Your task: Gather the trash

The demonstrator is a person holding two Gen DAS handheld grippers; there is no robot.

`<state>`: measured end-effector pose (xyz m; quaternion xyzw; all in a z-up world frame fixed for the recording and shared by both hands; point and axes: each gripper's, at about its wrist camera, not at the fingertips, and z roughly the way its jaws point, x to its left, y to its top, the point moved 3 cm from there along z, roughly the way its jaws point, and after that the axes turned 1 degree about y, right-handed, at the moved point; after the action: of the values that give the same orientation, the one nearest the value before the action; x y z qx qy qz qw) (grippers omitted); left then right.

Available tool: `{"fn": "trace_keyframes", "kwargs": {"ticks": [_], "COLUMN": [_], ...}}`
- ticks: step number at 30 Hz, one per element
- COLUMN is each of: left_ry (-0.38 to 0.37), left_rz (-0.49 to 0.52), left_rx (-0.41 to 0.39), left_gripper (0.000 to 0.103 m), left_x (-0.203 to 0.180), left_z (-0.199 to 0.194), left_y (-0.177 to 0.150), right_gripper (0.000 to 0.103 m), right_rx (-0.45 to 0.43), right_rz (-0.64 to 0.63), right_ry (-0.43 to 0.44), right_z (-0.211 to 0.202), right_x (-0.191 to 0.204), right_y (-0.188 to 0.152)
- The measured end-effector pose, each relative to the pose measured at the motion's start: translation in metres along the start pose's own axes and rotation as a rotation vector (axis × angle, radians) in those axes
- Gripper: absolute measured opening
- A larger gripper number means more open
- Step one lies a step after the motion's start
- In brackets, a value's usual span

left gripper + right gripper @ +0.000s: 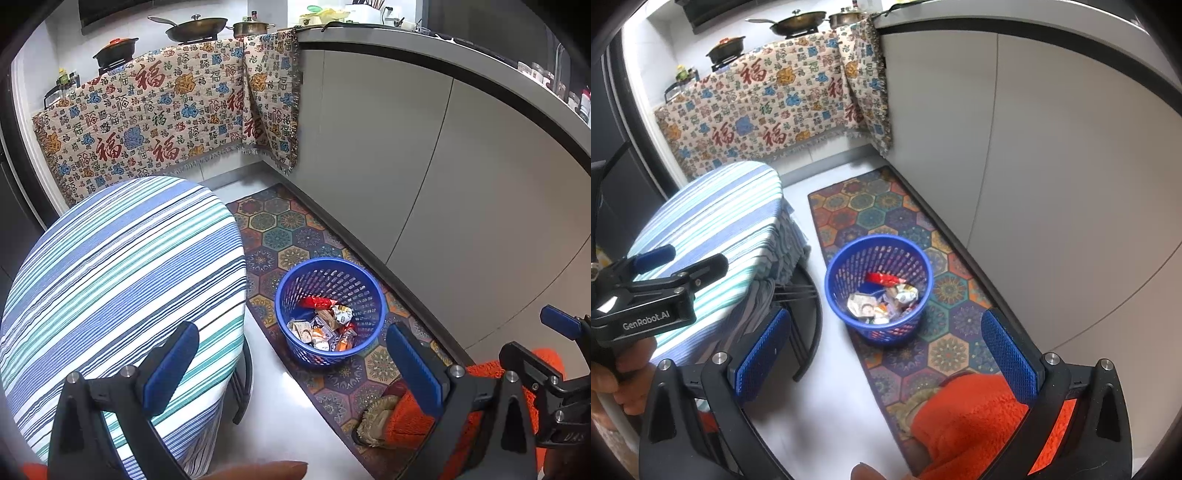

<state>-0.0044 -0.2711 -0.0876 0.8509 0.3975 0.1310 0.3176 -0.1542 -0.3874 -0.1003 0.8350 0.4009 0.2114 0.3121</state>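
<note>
A blue mesh basket [325, 260] [879, 247] stands on the patterned floor mat, with several crumpled wrappers [325, 326] [882, 301] and a red packet lying in it. My left gripper [295, 369] is open and holds nothing; it hovers above and just short of the basket. My right gripper [884, 358] is also open with nothing between its blue pads, and it too faces the basket from above. Each gripper shows at the edge of the other's view: the right gripper [524, 332] at the far right, the left gripper [698, 256] at the far left.
A round table under a blue-and-green striped cloth [122, 277] [713, 221] stands left of the basket on dark metal legs. Grey cabinets [443, 184] run along the right. The hexagon mat [280, 236] lies on a pale floor. Orange fluffy fabric [971, 417] is below the grippers.
</note>
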Motion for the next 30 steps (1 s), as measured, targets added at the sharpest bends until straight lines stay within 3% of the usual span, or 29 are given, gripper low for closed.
{"fn": "trace_keyframes", "kwargs": {"ticks": [30], "left_ry": [-0.006], "left_rz": [0.007], "left_rx": [0.010], "left_gripper": [0.103], "left_x": [0.002], "left_z": [0.003], "left_y": [-0.002], "right_gripper": [0.103], "right_rx": [0.015], "right_rz": [-0.012], "right_ry": [0.008], "right_z": [0.002], "right_x": [0.010], "right_y": [-0.004]}}
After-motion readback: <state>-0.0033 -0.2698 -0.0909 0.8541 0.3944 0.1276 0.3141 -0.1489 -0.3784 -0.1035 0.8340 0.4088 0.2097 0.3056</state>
